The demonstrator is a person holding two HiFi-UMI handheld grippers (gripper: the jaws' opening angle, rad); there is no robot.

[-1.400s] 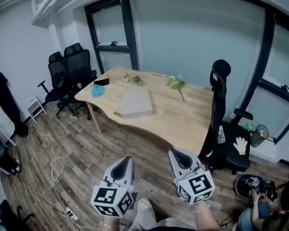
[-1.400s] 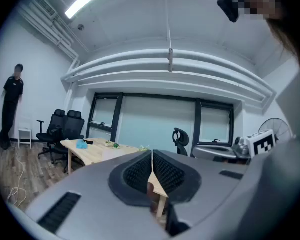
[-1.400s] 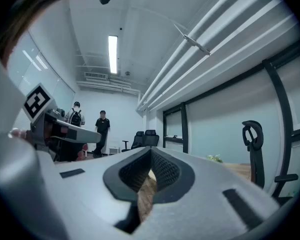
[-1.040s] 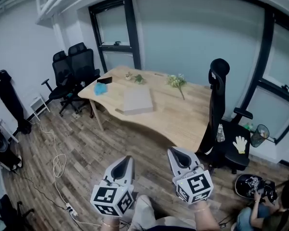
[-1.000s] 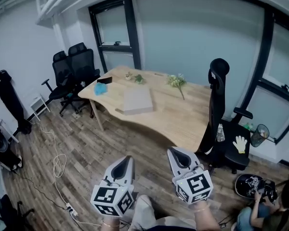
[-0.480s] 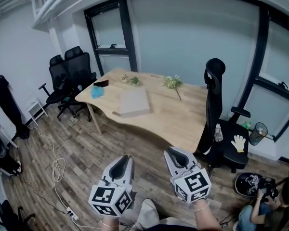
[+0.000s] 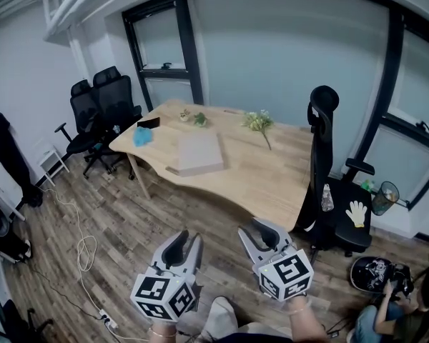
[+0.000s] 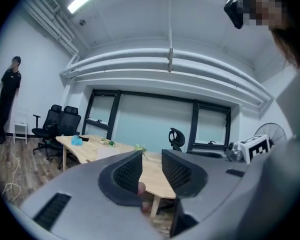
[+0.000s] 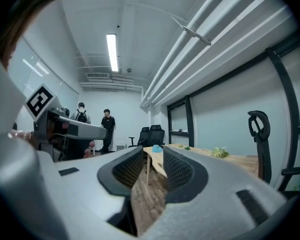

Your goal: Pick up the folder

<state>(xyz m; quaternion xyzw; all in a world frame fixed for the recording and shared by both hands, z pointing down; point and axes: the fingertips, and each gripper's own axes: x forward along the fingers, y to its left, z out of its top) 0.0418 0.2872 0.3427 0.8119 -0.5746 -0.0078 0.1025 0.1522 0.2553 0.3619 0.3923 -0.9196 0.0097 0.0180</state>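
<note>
Well in front of both grippers, the grey folder (image 7: 198,153) lies flat on the wooden bench (image 7: 272,181), towards its left part, its near corner close to the curved front edge. Bare bench top spreads to the folder's right and front. Behind it sit a blue crumpled thing (image 7: 143,136), a flat black item (image 7: 149,122), a small green plant (image 7: 199,119) and a leafy sprig (image 7: 259,123).

The left gripper (image 7: 186,240) and the right gripper (image 7: 259,231) are held low over the plank floor (image 7: 164,213), apart from each other and well short of the bench. Print shows only as black-and-white square patterns on each gripper's marker cube, not words. In the left gripper view the jaws stand a little spread with nothing between them but the distant bench; they have just been opening. In the right gripper view the jaws are likewise slightly spread and empty, and have also just been opening.

Open floor runs between the grippers and the bench's front edge. A tall black office chair (image 7: 329,184) stands at the bench's right end, with a white glove (image 7: 356,214) on its seat. Two more black chairs (image 7: 104,109) stand at the left end. A white cable (image 7: 82,252) loops on the floor at left. A small round bin (image 7: 386,200) stands by the window; its contents are too small to tell
</note>
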